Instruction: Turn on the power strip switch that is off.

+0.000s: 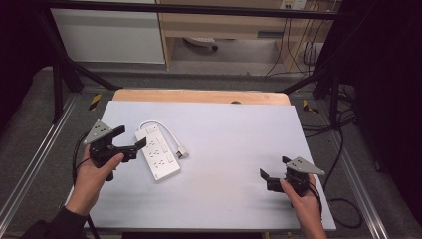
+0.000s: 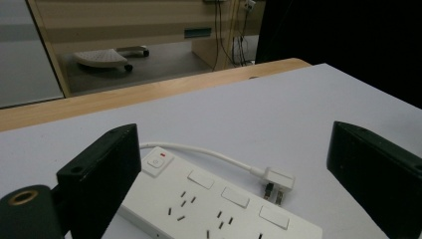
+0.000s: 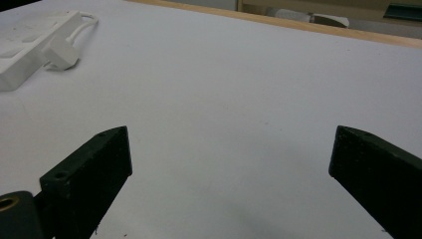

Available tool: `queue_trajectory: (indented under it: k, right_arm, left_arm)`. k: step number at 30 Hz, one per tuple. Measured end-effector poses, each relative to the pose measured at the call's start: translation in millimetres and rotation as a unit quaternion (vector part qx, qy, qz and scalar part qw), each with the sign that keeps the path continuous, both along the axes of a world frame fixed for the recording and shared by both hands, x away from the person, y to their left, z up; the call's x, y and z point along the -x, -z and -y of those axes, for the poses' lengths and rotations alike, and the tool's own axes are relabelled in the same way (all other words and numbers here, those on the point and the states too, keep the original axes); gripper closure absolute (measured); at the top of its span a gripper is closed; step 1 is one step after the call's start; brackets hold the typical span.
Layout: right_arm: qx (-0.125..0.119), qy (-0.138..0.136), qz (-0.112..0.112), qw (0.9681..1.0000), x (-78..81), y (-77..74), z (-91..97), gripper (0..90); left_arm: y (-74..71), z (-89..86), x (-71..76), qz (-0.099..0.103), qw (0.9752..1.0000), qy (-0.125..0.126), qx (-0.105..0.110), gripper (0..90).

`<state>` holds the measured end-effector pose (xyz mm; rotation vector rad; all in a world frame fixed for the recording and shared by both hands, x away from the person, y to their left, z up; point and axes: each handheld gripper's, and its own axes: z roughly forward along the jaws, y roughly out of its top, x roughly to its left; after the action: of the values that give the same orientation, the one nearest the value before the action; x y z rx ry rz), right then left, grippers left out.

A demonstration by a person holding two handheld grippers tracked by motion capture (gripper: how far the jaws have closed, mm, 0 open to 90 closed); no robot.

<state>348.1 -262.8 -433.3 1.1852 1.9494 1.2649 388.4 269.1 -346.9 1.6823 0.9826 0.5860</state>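
Note:
A white power strip lies on the pale table top at the left, its short white cable looping to a plug beside it. In the left gripper view the power strip sits just ahead between the jaws, with the plug lying on the table. My left gripper is open, held right next to the strip's left side. My right gripper is open over bare table at the right, far from the strip. The right gripper view catches the strip and plug at its far left.
The table has a wooden strip along its far edge. Black frame bars and cables stand around it, with a cabinet and a wheeled base on the floor beyond. Bare surface stretches between the two grippers.

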Motion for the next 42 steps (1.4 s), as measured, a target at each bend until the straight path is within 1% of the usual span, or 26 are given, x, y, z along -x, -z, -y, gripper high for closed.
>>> queue_trajectory:
  k: [4, 14, 22, 24, 28, 31, 33, 36, 42]
  right_arm:
    - [-0.001, 0.000, 0.001, 1.0000, 0.1, -0.1, -0.4, 3.7]
    - [-0.001, -0.002, 0.002, 1.0000, 0.4, -0.6, -0.7, 3.6]
    - [0.000, -0.002, 0.003, 1.0000, 0.7, -0.7, -1.1, 3.7]
    - [0.000, -0.002, 0.003, 1.0000, 0.5, -0.6, -1.5, 3.4]
    - [0.004, -0.008, 0.000, 1.0000, 0.3, 0.0, -4.9, 3.0]
    - [0.002, -0.008, 0.001, 1.0000, -0.1, -0.4, -5.4, 3.0]
    - [0.001, -0.008, 0.000, 1.0000, -0.2, -0.3, -5.3, 3.2]
    - [0.000, -0.008, -0.001, 1.0000, -0.2, -0.3, -4.4, 3.4]
    - [-0.001, -0.009, -0.002, 1.0000, 0.2, -0.7, -4.2, 3.4]
  left_arm:
    - [-2.1, 0.9, -2.6, 0.000, 1.0000, -0.002, -0.001, 7.2]
    - [-5.5, 4.2, -10.4, -0.002, 1.0000, 0.004, -0.002, 6.8]
    - [-11.1, 7.5, -16.4, 0.003, 1.0000, 0.006, 0.000, 7.8]
    - [-13.7, 10.1, -19.3, 0.000, 0.9999, 0.016, -0.005, 7.8]
    - [-16.2, 13.8, -21.8, -0.002, 0.9998, 0.020, -0.008, 7.7]
    - [-18.0, 17.1, -24.5, 0.002, 0.9998, 0.020, -0.008, 7.7]
    - [-20.1, 18.2, -27.7, 0.006, 0.9997, 0.023, -0.003, 7.6]
    - [-21.9, 19.0, -31.3, 0.008, 0.9997, 0.021, -0.005, 7.4]
    - [-22.2, 22.1, -35.4, 0.008, 0.9997, 0.020, -0.008, 7.5]
